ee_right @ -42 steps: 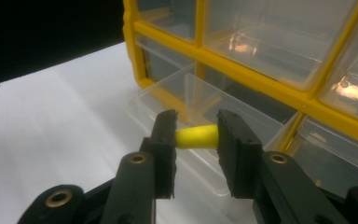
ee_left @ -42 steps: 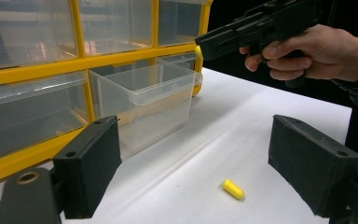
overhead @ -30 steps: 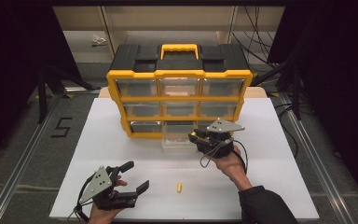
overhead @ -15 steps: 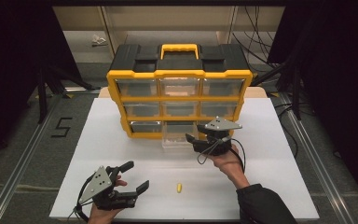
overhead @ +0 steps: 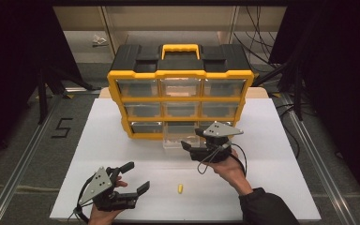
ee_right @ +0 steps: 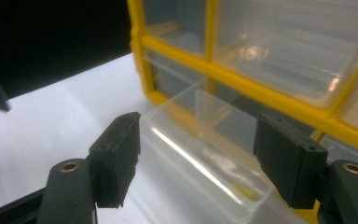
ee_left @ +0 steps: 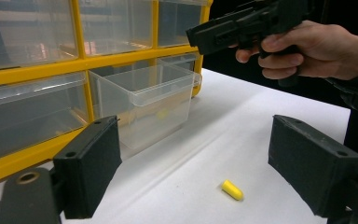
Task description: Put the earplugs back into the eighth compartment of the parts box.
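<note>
White table [overhead: 272, 140]: yellow capsule [overhead: 180, 189] beside left hand-held gripper [overhead: 136, 180]

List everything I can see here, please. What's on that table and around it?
Drawer organiser: one, yellow frame, black top, back of table.
Pulled-out drawer: one, clear, bottom row, middle.
Small capsule-shaped piece: one, yellow, loose on table near front.
Similar piece: one, yellow, inside the open drawer.
Table: one, white.
Floor marking "5": one, black, left of table.
Left gripper: black, open, front left.
Right gripper: black, open, at the open drawer.
</note>
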Demonstrator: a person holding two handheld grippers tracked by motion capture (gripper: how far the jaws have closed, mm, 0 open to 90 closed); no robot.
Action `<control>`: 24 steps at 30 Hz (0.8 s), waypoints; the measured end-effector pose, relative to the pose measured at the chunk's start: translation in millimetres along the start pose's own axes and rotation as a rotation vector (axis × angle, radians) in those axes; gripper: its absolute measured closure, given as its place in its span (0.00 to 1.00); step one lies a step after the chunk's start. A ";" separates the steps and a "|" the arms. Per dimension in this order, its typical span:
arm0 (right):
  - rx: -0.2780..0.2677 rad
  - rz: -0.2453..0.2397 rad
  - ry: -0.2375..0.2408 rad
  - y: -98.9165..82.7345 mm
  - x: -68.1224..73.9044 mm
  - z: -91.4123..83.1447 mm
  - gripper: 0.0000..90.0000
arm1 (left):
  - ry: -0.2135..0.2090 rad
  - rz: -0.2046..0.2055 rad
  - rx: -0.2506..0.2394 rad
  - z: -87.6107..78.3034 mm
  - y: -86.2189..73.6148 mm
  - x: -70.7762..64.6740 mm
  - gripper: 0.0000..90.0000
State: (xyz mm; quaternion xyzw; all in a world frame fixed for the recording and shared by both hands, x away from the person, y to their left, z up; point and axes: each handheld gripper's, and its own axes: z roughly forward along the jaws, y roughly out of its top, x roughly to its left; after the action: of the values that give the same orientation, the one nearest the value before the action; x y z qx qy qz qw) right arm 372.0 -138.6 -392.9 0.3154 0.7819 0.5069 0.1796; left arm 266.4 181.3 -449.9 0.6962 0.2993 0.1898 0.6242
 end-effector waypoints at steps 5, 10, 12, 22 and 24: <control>0.045 -0.025 0.041 -4.1 9.5 1.8 0.32 | 0.000 0.001 0.000 0.0 0.1 -0.4 0.18; 0.072 -0.044 0.070 -5.5 14.3 3.2 0.29 | 0.000 -0.001 0.001 -0.2 0.1 0.0 0.18; 0.084 -0.059 0.090 -5.9 17.8 2.9 0.29 | -0.001 -0.002 -0.001 -0.4 0.2 0.0 0.18; 0.140 -0.116 0.132 -9.2 28.9 4.4 0.29 | -0.001 -0.002 -0.002 -0.6 0.2 -0.2 0.18; 0.156 -0.126 0.140 -10.5 31.2 5.4 0.29 | 0.000 -0.001 -0.002 -0.5 0.2 -0.3 0.18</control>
State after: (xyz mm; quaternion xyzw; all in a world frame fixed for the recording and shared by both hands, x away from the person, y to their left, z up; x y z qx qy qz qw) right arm 349.0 -116.8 -403.4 0.2425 0.8479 0.4529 0.1308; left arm 265.9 181.5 -449.7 0.6957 0.2992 0.1897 0.6249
